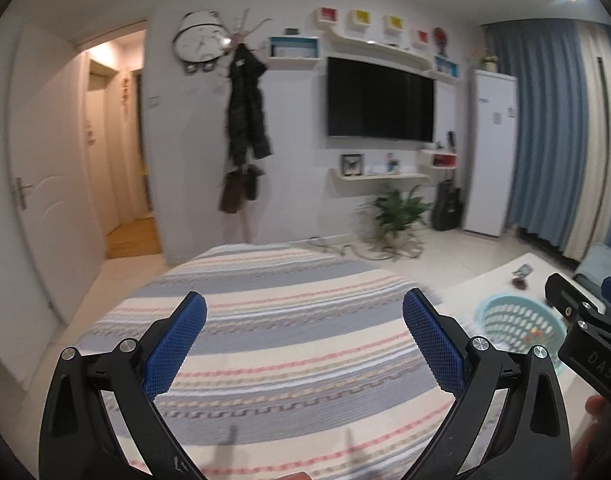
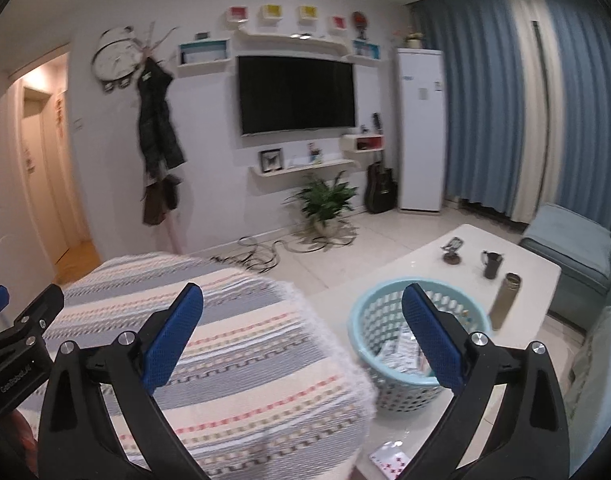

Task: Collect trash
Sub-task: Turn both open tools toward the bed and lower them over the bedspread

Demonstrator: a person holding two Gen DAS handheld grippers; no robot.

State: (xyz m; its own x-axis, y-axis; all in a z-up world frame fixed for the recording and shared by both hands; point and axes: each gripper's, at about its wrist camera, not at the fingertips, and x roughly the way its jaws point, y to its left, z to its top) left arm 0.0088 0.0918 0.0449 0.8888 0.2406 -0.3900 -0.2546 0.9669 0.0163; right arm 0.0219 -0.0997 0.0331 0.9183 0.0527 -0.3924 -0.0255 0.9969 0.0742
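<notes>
Above the striped blanket (image 1: 289,320), the left gripper (image 1: 303,344) hangs with its jaws spread wide, nothing between them. Beside it, the right gripper (image 2: 303,344) also has its jaws spread and empty, reaching over the blanket's edge toward the light-blue basket (image 2: 369,320). That basket stands on the white surface (image 2: 517,280) with paper scraps inside. A red-patterned card (image 2: 389,460) lies on the surface just below it.
</notes>
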